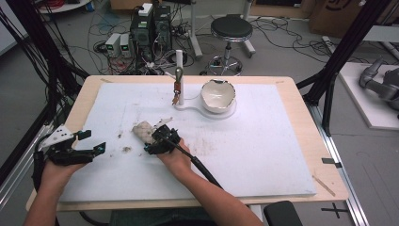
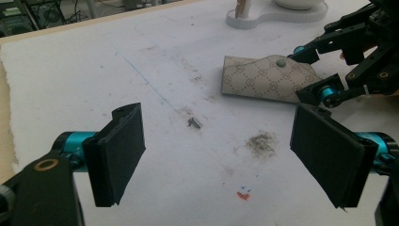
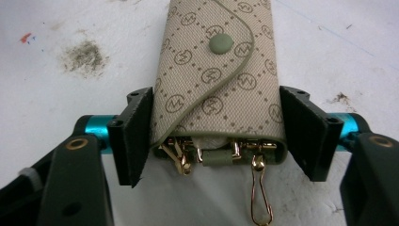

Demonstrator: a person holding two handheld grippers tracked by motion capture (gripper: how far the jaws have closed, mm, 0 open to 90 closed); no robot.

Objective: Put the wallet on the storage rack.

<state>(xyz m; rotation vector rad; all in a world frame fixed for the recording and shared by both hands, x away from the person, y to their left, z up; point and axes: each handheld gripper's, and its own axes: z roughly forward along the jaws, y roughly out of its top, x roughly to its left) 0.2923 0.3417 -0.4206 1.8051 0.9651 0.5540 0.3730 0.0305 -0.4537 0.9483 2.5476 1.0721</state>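
Observation:
A beige patterned key case (image 1: pixel 142 130) (image 2: pixel 263 80) (image 3: pixel 216 84) with a green snap button lies on the white foam board (image 1: pixel 263 141). My right gripper (image 1: pixel 155 137) (image 2: pixel 311 70) (image 3: pixel 216 127) is shut on its open end, with a black pad pressed against each long side. Gold key hooks hang out of that open end between the jaws. My left gripper (image 1: pixel 94 141) (image 2: pixel 216 150) stands open near the board's left edge, a short way left of the case, with nothing between its pads.
At the back middle of the board a white stand (image 1: pixel 188 107) carries an upright post (image 1: pixel 179 61) with keys (image 1: pixel 177 89) hanging from it and a white bowl (image 1: pixel 218 95). Dirt smudges (image 2: pixel 260 142) mark the foam between the grippers. A stool (image 1: pixel 230 28) stands beyond the table.

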